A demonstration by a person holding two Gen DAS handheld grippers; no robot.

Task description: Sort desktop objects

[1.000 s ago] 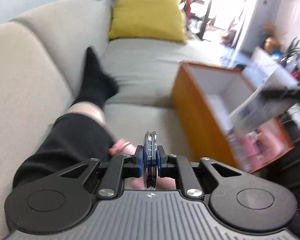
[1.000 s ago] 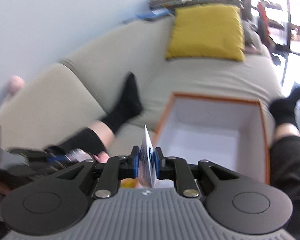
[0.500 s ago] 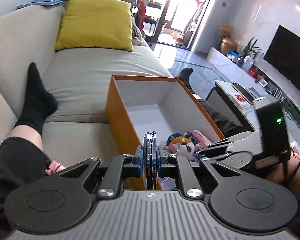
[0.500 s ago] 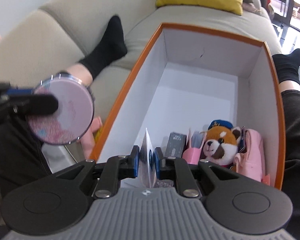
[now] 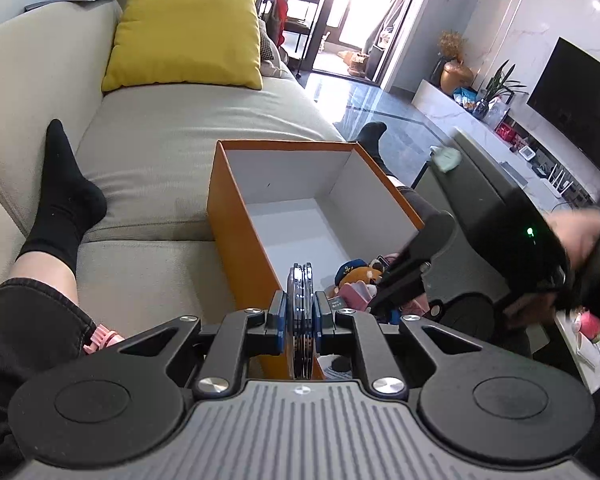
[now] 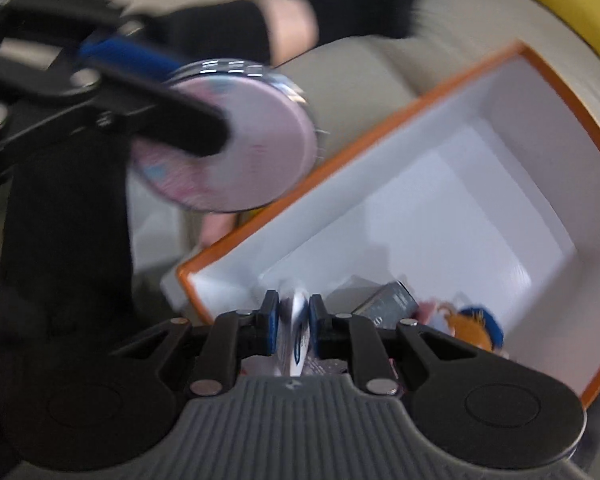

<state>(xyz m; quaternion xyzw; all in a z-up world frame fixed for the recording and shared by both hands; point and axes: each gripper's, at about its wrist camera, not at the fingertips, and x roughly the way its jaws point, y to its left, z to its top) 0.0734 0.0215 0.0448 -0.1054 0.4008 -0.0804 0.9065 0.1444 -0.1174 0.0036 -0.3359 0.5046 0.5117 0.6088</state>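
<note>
1. Right wrist view: a thin white card [image 6: 296, 334] is pinched edge-on in the right gripper [image 6: 294, 330], directly above the near end of the orange box [image 6: 540, 68], beside the plush toy [image 6: 474, 330].
2. A round pink compact [image 6: 236, 140] is clamped edge-on in the left gripper [image 5: 300, 316], just outside the box's left wall [image 5: 240, 248]; the right gripper is nearer.
3. Versus earlier frame: right gripper is pitched down into the box, view is blurred.

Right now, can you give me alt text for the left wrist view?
The left claw grips a round disc-shaped case edge-on above the near end of an open orange box on a beige sofa. The right claw dips into the box beside a plush toy.
</note>
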